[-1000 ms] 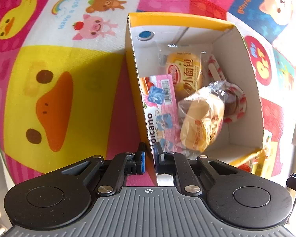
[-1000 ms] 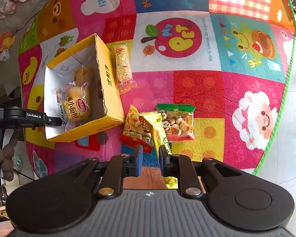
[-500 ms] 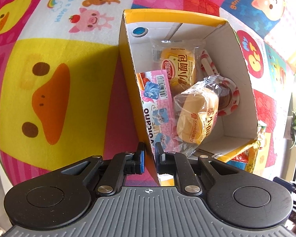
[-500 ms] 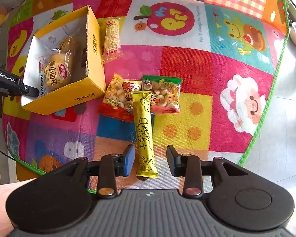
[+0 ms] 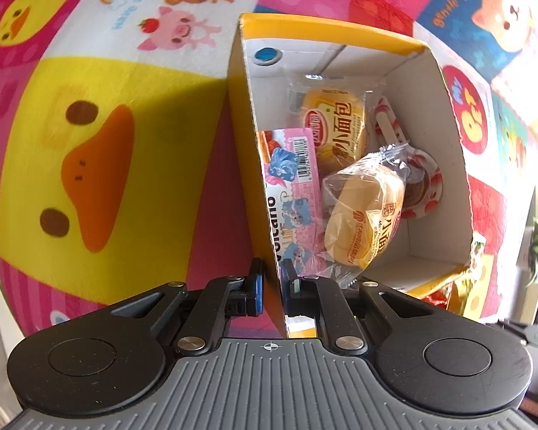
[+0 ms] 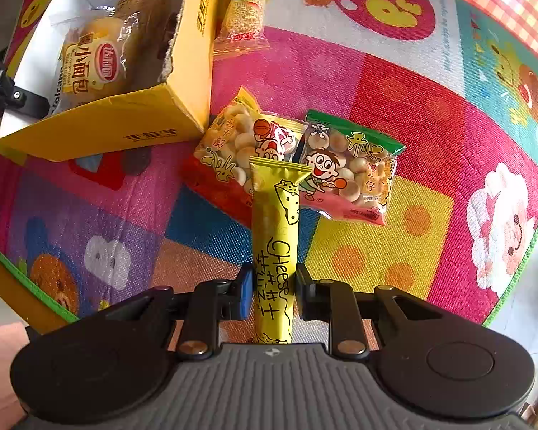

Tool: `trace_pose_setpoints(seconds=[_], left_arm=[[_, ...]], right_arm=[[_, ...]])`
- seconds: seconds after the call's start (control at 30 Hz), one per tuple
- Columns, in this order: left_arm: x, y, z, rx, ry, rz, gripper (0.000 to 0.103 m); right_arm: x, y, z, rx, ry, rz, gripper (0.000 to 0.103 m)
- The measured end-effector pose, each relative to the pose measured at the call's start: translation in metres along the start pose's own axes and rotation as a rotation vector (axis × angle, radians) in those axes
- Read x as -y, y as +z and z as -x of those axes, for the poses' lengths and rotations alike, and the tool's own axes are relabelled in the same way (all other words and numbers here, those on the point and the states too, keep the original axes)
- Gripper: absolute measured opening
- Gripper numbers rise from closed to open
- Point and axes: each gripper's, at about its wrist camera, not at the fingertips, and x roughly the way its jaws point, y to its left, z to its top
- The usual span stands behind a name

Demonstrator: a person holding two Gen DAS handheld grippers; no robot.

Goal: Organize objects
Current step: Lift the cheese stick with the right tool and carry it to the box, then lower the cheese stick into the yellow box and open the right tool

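Yellow open-topped cardboard box (image 6: 132,132) on the play mat holding wrapped buns (image 5: 362,215) and a pink packet (image 5: 297,193), yellow cheese stick (image 6: 274,236) lengthwise, overlapping two biscuit bags (image 6: 351,175), sesame bar (image 6: 244,10) beside the box

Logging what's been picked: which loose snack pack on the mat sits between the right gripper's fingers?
The yellow Cheese stick pack, long and narrow, clamped by the right gripper; the two biscuit-ball bags and the sesame bar lie untouched.

"cheese" on yellow stick pack (image 6: 274,236)
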Motion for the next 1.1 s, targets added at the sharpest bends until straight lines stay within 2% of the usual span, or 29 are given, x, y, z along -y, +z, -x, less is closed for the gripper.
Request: trace_pose_setpoints(seconds=[0.23,0.37,0.57,0.63,0.77,0.87,1.1], left_arm=[[0.002,-0.009,0.005,0.001,0.002,0.000,0.011],[-0.006,-0.003,0.003,0.017,-0.016,0.059,0.011],[-0.009,0.011,0.002,0.041,-0.051,0.065,0.011],[-0.007,0.015,0.004,0.030,-0.051,0.045,0.011],[-0.001,0.015,0.011,0.018,-0.049,-0.061,0.011],[-0.002,0.009,0.011,0.007,-0.061,-0.108,0.011],[-0.007,0.008,0.009,0.015,-0.104,-0.121,0.013]], right_arm=[[-0.001,0.007,0.017,-0.046,0.047,0.003,0.023],[-0.010,0.014,0.036,-0.047,0.046,0.023,0.023],[-0.031,0.013,0.072,-0.030,0.038,0.028,0.023],[-0.036,0.014,0.081,-0.024,0.036,0.009,0.023],[-0.050,0.015,0.089,-0.020,0.051,-0.040,0.023],[-0.067,0.024,0.094,-0.009,0.084,-0.028,0.023],[-0.105,0.053,0.121,0.070,0.112,0.038,0.023]])
